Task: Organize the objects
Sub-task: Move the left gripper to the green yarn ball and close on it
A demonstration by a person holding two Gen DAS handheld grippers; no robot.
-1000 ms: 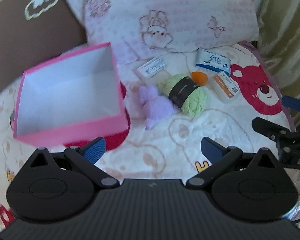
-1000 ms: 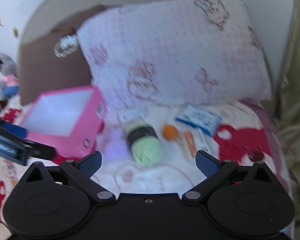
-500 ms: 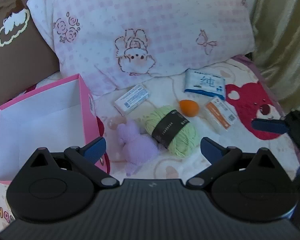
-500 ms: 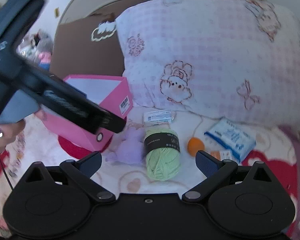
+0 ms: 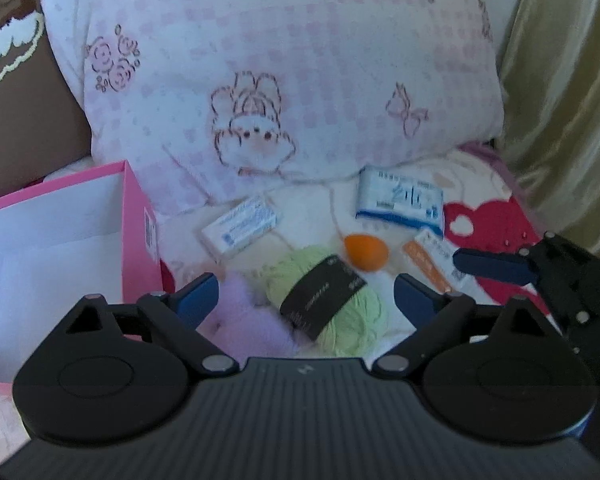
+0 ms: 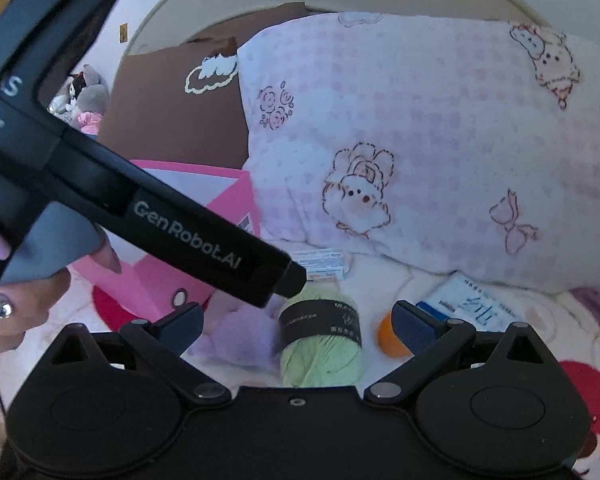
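Note:
On the bed lie a green yarn ball [image 5: 352, 320] with a black band, a purple plush [image 5: 244, 320], an orange ball [image 5: 366, 252], a small white box [image 5: 242, 230], a blue-white tissue pack [image 5: 400, 204] and an orange-white box [image 5: 432, 260]. An open pink box [image 5: 136, 232] stands to their left. My left gripper [image 5: 304, 286] hovers over the plush and yarn; its jaws are closing, and the pads touch neither. My right gripper [image 6: 296, 318] is open above the yarn [image 6: 320, 356], with nothing gripped. Its finger [image 5: 496, 266] shows at the right of the left wrist view.
A pink checked pillow [image 5: 300, 80] leans behind the objects, with a brown cushion [image 5: 20, 100] to its left and a curtain [image 5: 572, 100] on the right. A hand [image 6: 20, 304] holds the left gripper's body [image 6: 204, 240], which crosses the right wrist view.
Both grippers came down and forward toward the pile. The left view swung from the pink box to the yarn and plush, and its jaws narrowed a little. The left gripper's body entered the right view.

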